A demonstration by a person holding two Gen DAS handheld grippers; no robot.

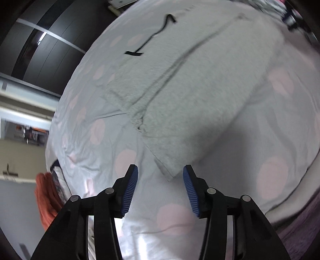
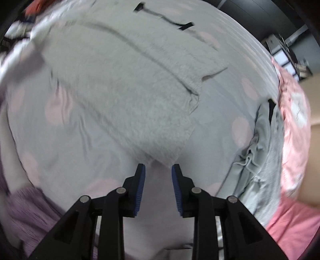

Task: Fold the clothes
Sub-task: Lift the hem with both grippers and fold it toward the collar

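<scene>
Both wrist views look down, close — sharing the grey garment (image 1: 190, 84).

Motion blur smears the far corner of the grey sweatpants (image 2: 120, 84) in the right wrist view. An orange cloth (image 1: 47, 196) sits half hidden behind the bedsheet's (image 1: 96, 152) left edge. Clutter (image 1: 290, 18) past the far edge is unreadable.

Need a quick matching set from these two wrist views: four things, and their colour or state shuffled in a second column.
Things:
1. grey garment
2. drawstring
3. bedsheet
4. left gripper

Colour or state:
A. black, lying at the garment's far end
B. open, a hem corner just ahead of it
C. pale with pink dots
D. spread flat on the bed

Pairs: 1-D, 2-A, 3-C, 4-B
</scene>
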